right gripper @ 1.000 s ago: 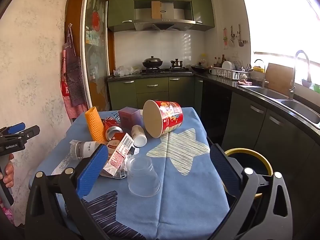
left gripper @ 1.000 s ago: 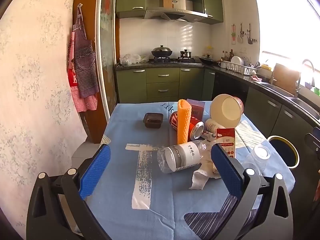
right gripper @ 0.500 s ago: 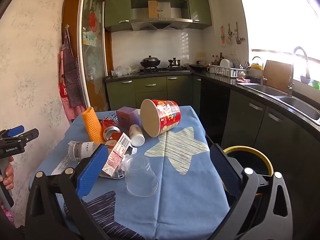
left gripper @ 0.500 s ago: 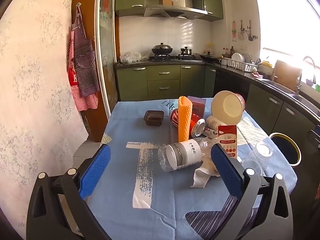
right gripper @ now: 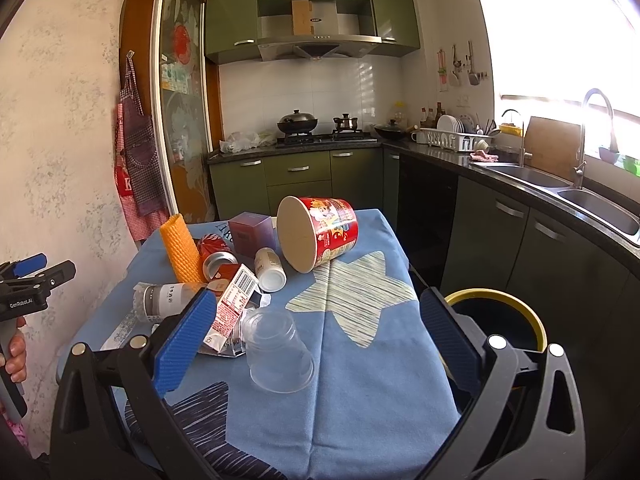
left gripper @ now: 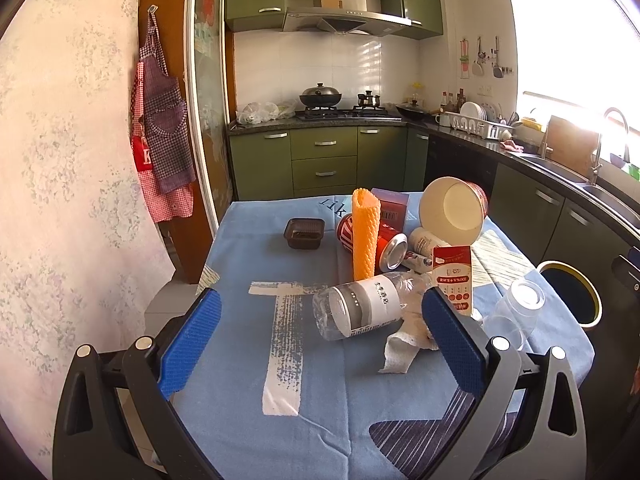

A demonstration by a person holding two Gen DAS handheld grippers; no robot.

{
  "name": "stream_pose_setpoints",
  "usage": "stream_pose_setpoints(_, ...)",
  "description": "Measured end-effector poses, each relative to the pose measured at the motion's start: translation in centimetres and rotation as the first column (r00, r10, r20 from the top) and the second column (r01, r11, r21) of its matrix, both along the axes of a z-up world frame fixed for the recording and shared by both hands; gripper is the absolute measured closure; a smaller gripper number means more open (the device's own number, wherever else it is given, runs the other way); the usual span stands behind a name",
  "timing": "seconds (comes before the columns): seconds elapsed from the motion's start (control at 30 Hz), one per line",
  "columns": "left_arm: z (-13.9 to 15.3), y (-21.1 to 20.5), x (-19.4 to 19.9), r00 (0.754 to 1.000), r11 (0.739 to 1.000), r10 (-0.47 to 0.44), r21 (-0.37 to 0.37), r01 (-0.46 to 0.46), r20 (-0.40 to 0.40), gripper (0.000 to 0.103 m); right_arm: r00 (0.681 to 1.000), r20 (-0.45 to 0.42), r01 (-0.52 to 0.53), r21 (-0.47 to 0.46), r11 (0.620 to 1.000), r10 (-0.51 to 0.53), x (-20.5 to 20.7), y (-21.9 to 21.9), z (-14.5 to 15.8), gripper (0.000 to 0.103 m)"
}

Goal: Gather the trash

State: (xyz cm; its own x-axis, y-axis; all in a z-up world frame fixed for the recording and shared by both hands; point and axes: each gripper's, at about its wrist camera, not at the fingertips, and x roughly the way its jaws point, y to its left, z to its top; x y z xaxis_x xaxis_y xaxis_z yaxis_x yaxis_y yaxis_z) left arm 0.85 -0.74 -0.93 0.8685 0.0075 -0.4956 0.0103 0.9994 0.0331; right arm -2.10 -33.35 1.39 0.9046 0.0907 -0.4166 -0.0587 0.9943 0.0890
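Both tongs hang wide apart and hold nothing: the left gripper [left gripper: 320, 332] faces the bottle [left gripper: 360, 310] lying on its side, the right gripper [right gripper: 320, 336] frames the upturned plastic cup [right gripper: 278, 354]. The trash sits heaped at twelve o'clock on the blue tablecloth [right gripper: 360, 392], within easy reach of the yellow-rimmed bin [right gripper: 500, 320] at three o'clock, likely staged for dropping in. The carton [left gripper: 454, 280] reads "100%"; the left handle shows "GenRobot.AI".

Black plastic left gripper [left gripper: 320, 336] and right gripper [right gripper: 316, 334], blue ribbed pads, silver screws
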Motion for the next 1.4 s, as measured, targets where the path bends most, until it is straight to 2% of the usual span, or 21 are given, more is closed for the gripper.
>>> stream_pose_setpoints(1.4, -0.22, 0.19, 0.31, 1.000, 1.000, -0.006, -0.017, 0.006, -0.021, 0.004, 0.999, -0.026, 0.018, -0.009, 1.000, -0.018, 0.33, 0.08, -0.64, 0.006)
